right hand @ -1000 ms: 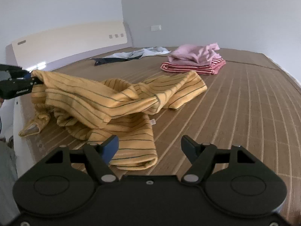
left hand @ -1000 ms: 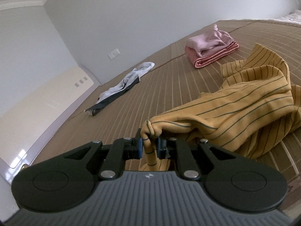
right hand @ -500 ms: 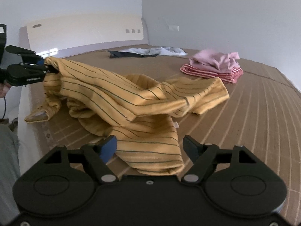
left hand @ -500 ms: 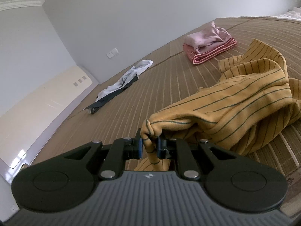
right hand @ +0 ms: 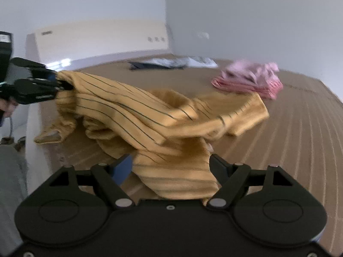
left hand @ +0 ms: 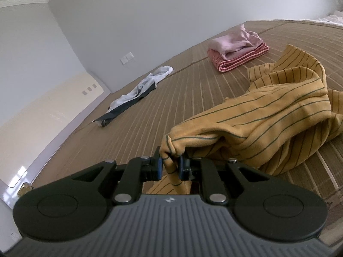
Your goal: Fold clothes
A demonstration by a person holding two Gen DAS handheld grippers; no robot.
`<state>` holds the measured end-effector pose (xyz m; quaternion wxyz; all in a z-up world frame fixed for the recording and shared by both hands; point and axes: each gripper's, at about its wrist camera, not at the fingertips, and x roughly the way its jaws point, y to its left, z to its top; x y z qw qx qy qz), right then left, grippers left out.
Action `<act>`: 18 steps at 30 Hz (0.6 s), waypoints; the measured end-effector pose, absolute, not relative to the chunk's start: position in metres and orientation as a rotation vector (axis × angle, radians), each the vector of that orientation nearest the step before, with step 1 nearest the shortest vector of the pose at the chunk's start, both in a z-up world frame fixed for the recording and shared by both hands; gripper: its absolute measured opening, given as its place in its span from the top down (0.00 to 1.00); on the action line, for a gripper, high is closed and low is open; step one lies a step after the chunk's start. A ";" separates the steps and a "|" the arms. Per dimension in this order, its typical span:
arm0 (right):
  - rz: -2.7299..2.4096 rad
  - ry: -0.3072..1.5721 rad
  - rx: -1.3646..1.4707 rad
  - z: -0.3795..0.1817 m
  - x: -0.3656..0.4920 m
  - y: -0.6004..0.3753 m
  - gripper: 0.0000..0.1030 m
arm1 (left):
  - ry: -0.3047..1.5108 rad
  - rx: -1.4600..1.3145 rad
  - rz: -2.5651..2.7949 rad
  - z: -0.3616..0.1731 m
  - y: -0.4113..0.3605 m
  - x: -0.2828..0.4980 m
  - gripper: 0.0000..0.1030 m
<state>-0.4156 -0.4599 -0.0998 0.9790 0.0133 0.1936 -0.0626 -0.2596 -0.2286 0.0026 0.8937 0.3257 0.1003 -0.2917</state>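
Note:
A mustard-yellow garment with thin dark stripes (left hand: 268, 124) lies crumpled on a bamboo-mat bed (left hand: 193, 98). My left gripper (left hand: 170, 167) is shut on a bunched corner of it and holds that corner lifted above the mat. In the right wrist view the same left gripper (right hand: 57, 83) shows at the far left, with the cloth (right hand: 150, 115) stretching rightward from it. My right gripper (right hand: 171, 167) is open, its fingers on either side of the garment's near folded edge. This view is motion-blurred.
A folded pile, pink cloth over red stripes (left hand: 238, 49), sits farther back on the mat. A white and dark garment (left hand: 137, 94) lies stretched near the cream headboard (left hand: 42, 111). The bed's left edge (right hand: 32, 124) drops off beside a person's grey trouser leg (right hand: 10, 171).
My right gripper has moved forward over the garment's near edge, which now lies between its open fingers. The left gripper keeps its hold and has shifted only a little.

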 end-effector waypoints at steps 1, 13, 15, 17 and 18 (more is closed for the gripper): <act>-0.114 0.373 0.015 -0.099 -0.415 -0.457 0.20 | 0.208 0.677 -0.606 0.002 -0.228 -0.260 0.83; -0.057 0.364 -0.107 -0.098 -0.365 -0.426 0.18 | 0.206 0.673 -0.615 0.001 -0.226 -0.257 0.83; -0.067 0.375 -0.133 -0.100 -0.356 -0.423 0.19 | 0.202 0.679 -0.615 0.001 -0.226 -0.257 0.83; -0.071 0.367 -0.157 -0.100 -0.353 -0.420 0.19 | 0.200 0.682 -0.617 -0.001 -0.227 -0.256 0.83; -0.072 0.363 -0.168 -0.100 -0.352 -0.418 0.19 | 0.199 0.681 -0.620 -0.001 -0.226 -0.255 0.83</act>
